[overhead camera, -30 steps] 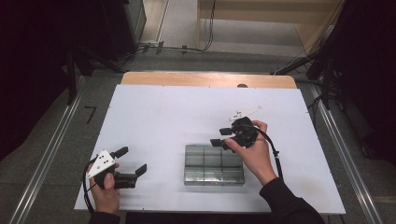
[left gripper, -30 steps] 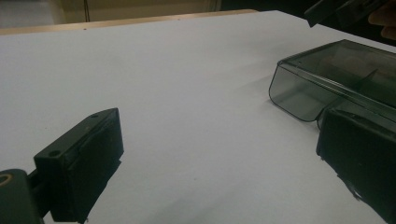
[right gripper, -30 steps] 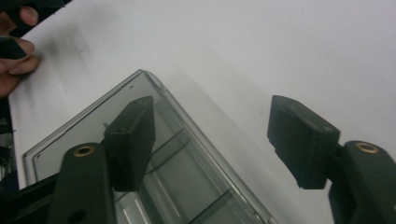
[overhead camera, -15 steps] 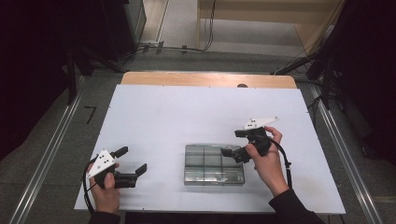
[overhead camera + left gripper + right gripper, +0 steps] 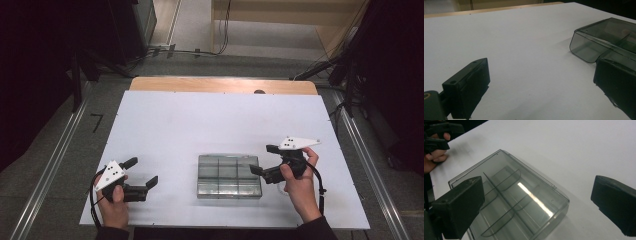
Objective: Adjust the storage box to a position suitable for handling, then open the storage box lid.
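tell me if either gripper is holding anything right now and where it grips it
Nothing is held. The left gripper and the right gripper are both open with nothing between their jaws; the clear plastic box lies free on the table.

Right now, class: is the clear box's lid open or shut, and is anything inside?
Shut: the box has its lid lying flat over the dividers. The compartments visible through it look empty.

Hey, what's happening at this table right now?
A person sits at a white table with a two-jaw gripper in each hand. A closed, smoky transparent plastic box with inner dividers lies near the front edge. The right gripper hovers open just beside the box's right end, holding nothing. The left gripper rests open on the table well to the left, apart from the box.
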Action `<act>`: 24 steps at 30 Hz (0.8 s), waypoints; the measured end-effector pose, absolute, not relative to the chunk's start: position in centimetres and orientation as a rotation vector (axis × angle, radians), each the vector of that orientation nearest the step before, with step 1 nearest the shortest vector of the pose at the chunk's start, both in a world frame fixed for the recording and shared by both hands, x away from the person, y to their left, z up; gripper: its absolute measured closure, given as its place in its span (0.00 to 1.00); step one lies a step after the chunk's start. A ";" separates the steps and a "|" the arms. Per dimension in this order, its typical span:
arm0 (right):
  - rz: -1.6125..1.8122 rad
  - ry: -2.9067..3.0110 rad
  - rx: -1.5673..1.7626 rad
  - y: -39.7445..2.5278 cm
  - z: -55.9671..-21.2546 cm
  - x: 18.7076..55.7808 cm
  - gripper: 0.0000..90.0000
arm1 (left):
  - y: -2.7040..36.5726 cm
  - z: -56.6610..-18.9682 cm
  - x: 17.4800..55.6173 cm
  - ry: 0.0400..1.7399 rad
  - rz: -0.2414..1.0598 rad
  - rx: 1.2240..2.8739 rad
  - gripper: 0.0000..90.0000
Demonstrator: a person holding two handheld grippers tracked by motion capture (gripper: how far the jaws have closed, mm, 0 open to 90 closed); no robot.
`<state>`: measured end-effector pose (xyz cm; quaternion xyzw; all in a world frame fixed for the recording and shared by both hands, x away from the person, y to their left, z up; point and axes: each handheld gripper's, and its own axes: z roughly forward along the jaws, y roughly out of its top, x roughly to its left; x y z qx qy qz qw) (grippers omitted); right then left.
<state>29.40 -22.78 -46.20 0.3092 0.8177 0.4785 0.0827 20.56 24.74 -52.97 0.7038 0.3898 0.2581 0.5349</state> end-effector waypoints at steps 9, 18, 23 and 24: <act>1.480 2.377 0.954 -24.5 -47.4 27.6 0.00 | 24.5 -52.7 20.5 0.921 0.576 1.662 0.01; 1.537 2.332 0.959 -25.9 -47.5 26.1 0.04 | 22.4 -52.1 20.7 0.895 0.532 1.712 0.03; 1.514 2.323 0.957 -26.5 -48.0 25.5 0.08 | 20.4 -51.6 20.7 0.847 0.467 1.743 0.07; 1.515 2.319 0.957 -26.6 -48.1 25.4 0.12 | 20.0 -51.6 20.7 0.831 0.442 1.751 0.07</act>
